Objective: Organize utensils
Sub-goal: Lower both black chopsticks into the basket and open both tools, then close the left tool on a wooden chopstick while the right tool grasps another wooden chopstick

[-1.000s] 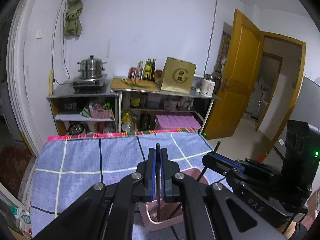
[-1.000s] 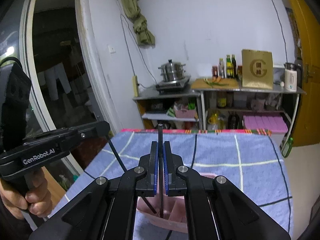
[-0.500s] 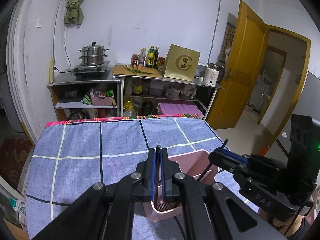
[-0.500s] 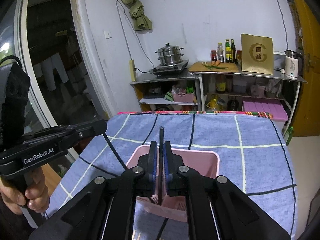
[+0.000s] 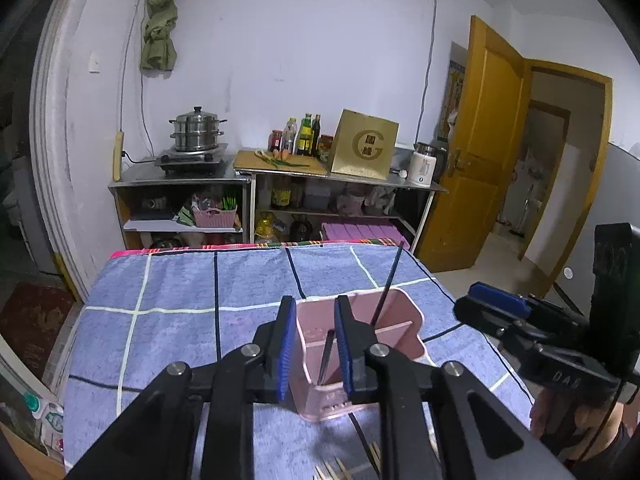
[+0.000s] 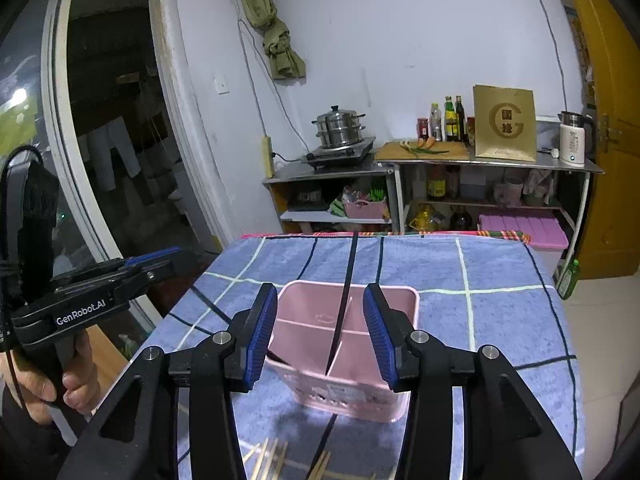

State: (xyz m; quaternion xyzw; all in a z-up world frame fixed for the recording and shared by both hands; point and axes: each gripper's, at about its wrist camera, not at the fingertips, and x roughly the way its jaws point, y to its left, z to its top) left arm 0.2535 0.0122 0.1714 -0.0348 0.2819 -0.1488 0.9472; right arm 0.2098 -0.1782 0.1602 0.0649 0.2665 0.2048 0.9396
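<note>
A pink divided holder (image 5: 394,320) (image 6: 316,320) stands on the blue checked cloth. Two black chopsticks stand in it: one (image 5: 326,356) low in the near compartment, one (image 5: 388,284) (image 6: 346,292) leaning up past the rim. My left gripper (image 5: 314,344) is open just over the holder's near side, its jaws either side of the short chopstick and apart from it. My right gripper (image 6: 320,328) is open over the holder, jaws either side of the leaning chopstick. Several light wooden chopsticks (image 6: 272,458) (image 5: 340,470) lie on the cloth in front of the holder.
The cloth-covered table (image 5: 180,312) ends at a striped far edge. Beyond stand metal shelves (image 5: 180,204) with a steamer pot, bottles, a gold box and a kettle. An orange door (image 5: 480,168) is open at right. A dark glass doorway (image 6: 100,140) lies left.
Both grippers were shut on black chopsticks; now both jaws are open and the chopsticks stand in the pink holder. The holder came nearer under the grippers.
</note>
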